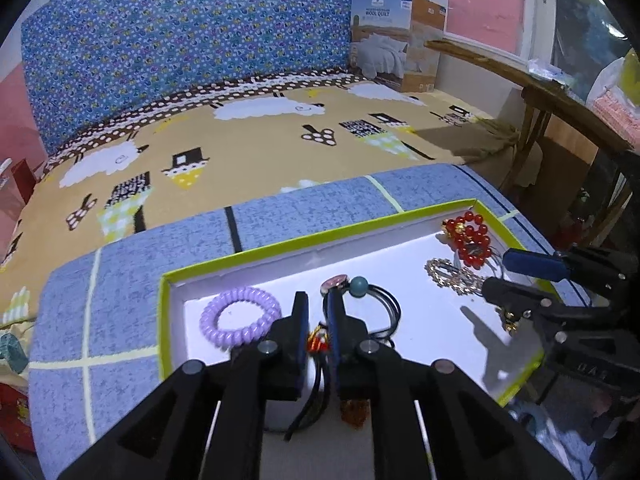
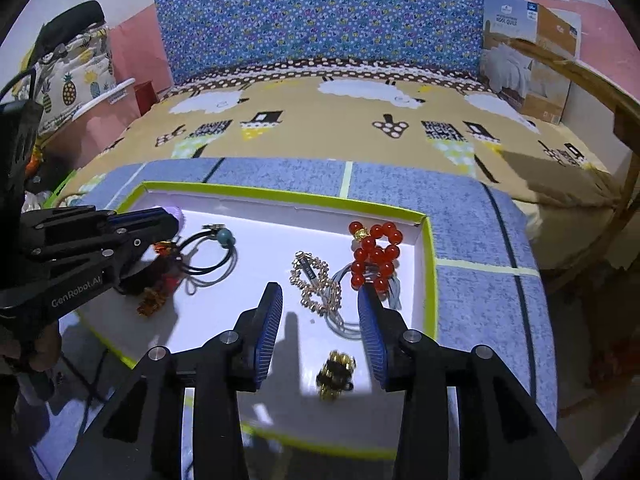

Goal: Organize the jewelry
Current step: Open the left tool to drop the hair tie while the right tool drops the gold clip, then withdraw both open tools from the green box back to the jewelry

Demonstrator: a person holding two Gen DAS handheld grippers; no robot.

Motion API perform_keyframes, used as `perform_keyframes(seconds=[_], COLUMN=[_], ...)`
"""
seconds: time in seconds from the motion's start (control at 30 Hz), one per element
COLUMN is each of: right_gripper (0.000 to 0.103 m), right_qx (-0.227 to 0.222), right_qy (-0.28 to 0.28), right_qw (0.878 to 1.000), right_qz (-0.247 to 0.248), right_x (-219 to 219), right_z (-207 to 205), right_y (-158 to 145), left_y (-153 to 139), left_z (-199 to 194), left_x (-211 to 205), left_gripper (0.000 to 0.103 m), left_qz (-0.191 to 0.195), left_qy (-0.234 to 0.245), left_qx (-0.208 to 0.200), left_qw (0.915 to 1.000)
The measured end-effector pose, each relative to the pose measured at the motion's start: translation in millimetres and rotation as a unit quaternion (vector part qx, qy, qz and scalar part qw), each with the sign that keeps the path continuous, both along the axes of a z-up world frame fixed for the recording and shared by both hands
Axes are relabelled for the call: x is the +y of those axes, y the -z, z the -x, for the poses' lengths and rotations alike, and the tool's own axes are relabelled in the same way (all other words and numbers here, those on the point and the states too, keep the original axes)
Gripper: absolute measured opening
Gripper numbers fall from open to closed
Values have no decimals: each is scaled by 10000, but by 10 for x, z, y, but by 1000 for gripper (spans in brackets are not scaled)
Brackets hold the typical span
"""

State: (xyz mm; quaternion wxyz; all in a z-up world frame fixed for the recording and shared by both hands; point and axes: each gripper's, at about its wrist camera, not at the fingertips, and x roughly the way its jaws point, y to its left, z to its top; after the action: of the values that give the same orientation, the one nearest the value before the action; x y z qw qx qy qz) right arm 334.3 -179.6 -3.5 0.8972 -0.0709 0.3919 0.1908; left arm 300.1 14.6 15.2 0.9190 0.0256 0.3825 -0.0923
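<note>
we have the left gripper [image 1: 318,320] pinched nearly closed on a small red-and-gold charm [image 1: 317,340] with black cords, low in the white tray [image 1: 240,256]; best to lift it slowly so the cords don't drag the black hair tie [image 1: 386,306] just ahead. the right gripper [image 2: 320,300] hangs wide apart, holding nothing, and between its fingers lie one gold chain [image 2: 316,284] and one gold trinket [image 2: 335,374]. we also count one red bead bracelet [image 2: 374,254] and one purple coil tie [image 1: 240,316].

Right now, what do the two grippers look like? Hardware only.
Both match: black angular plastic linkages with round silver pivot bolts and blue ribbed finger pads. The left gripper carries white "GenRobot.AI" lettering on its side; the right gripper shows embossed characters I can't read. No sleeves visible.
</note>
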Motion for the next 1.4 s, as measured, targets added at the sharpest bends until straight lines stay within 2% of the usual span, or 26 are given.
perform_keyframes(seconds=[0.4,0.9,1.13,1.4], right_gripper=[40,40,40,40], right_qx=[-201,-279,-287,-220], right_qy=[77,-122,-131,-139], right_qw=[9992,9972,9972,9978], right_qz=[-331,-679,-674,-609], right_x=[-226,-345,-385,-368], right_z=[805,1734,1940,1990], right_y=[-270,-243,-203,-122], left_y=[-261,-151,-139,-56], left_z=[872,1768,2011,2131], left_x=[185,253,287,363], left_gripper=[10,10,10,10], left_qz=[234,411,379,325], left_qy=[-219,-333,-384,-469], left_qx=[-345,-332,-425,-389], left_qw=[9989,9980,9976,9976])
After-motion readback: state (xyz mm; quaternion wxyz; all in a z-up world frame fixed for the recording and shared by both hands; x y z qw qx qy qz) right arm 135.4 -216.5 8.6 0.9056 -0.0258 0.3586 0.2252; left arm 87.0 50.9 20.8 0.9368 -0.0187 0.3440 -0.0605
